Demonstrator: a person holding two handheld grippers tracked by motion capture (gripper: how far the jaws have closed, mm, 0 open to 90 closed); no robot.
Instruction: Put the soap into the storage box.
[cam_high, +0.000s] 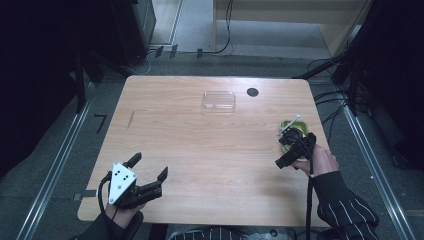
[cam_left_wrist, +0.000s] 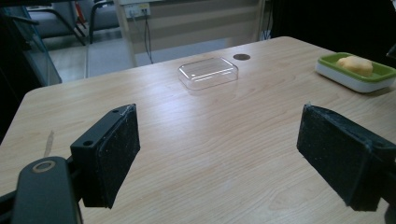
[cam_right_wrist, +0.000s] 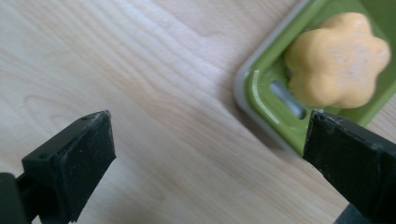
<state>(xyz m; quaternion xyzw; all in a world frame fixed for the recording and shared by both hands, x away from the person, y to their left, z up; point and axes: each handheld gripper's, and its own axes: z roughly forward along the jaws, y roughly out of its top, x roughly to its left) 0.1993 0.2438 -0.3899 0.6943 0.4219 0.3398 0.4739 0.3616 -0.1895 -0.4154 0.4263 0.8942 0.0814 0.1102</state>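
A green and white soap dish (cam_left_wrist: 348, 80) stands near the table's right edge with an orange flower-shaped soap (cam_left_wrist: 355, 65) lying in it. In the right gripper view the soap (cam_right_wrist: 338, 58) and the dish's corner (cam_right_wrist: 254, 88) sit at the upper right. My right gripper (cam_right_wrist: 210, 126) hovers open over bare wood beside that corner, nothing between its pads. From above, the right gripper (cam_high: 289, 148) is just in front of the dish (cam_high: 289, 123). My left gripper (cam_high: 150, 166) rests open at the near left, empty, its pads (cam_left_wrist: 116, 154) wide apart.
A clear plastic lid (cam_high: 219, 100) lies upside down at the far middle of the wooden table (cam_high: 200, 150). A small dark round disc (cam_high: 252, 92) is set in the tabletop just right of it. Cables and dark frames surround the table.
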